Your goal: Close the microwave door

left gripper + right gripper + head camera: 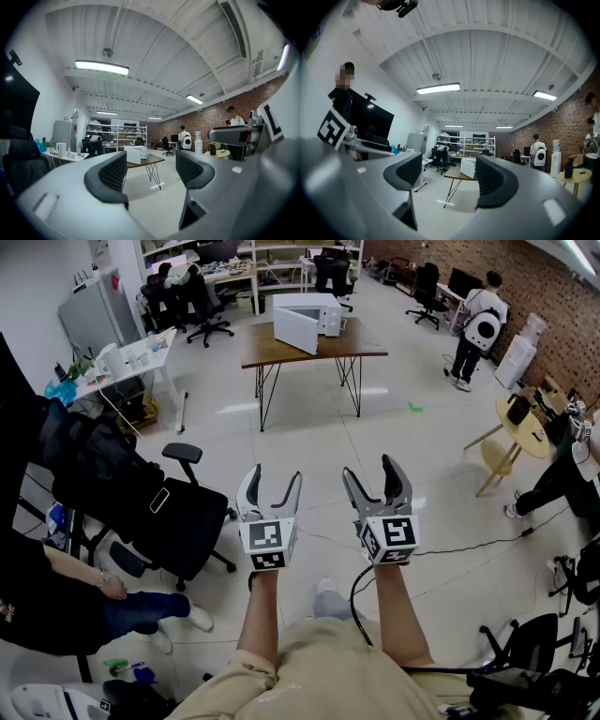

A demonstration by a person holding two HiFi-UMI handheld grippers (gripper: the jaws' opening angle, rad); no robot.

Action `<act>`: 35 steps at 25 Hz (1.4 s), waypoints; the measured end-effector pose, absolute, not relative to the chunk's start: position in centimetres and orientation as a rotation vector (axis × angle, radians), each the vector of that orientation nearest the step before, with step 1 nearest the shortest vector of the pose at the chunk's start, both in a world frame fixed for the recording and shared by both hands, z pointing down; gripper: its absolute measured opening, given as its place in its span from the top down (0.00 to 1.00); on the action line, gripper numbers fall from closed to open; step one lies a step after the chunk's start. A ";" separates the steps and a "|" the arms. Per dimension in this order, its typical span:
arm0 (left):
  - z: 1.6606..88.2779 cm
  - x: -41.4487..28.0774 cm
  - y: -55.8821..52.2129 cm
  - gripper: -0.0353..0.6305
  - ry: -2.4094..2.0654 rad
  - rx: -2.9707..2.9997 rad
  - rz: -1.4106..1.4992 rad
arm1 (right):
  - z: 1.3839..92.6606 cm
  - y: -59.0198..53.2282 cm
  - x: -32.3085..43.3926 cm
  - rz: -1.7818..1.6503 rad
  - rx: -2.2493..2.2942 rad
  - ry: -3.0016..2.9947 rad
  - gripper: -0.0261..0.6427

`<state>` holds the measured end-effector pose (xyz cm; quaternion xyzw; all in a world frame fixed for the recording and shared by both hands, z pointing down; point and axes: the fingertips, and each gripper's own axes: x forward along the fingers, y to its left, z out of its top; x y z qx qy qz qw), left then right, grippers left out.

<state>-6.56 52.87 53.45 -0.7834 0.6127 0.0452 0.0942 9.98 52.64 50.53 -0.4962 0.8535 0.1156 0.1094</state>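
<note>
White boxy microwave (323, 307) open, midway along the brown wooden table's (366, 348) far edge
Our left gripper (274, 474) and right gripper (368, 468) gape empty; we'd push its stiff, light door (296, 331) at the free edge

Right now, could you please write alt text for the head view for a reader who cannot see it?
A boxy white microwave stands with its door swung open on a brown wooden table far across a pale office floor. Nearer, the left hand-held gripper and right hand-held gripper are held out, both open and empty.
</note>
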 end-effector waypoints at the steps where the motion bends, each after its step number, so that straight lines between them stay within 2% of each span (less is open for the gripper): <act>1: 53.0 -6.8 51.9 0.45 1.821 -2.333 0.166 | 50.7 51.3 9.5 0.336 -1.450 2.521 0.43; 16: 54.7 -9.3 26.8 0.48 1.906 -2.225 0.073 | 52.7 23.3 7.2 0.256 -1.324 2.530 0.45; 24: 55.8 -15.0 18.8 0.48 1.984 -2.141 0.004 | 57.9 12.4 -1.3 0.019 -1.145 2.727 0.46; 29: 50.2 -9.4 13.3 0.48 2.014 -2.166 -0.031 | 51.4 7.5 5.3 -0.049 -1.154 2.695 0.46; 32: 51.3 -6.6 6.3 0.48 1.996 -2.211 -0.019 | 53.0 1.5 8.0 -0.061 -1.168 2.671 0.46; 35: 53.6 -7.7 0.3 0.48 1.946 -2.279 0.003 | 55.5 -3.5 6.7 -0.063 -1.210 2.666 0.47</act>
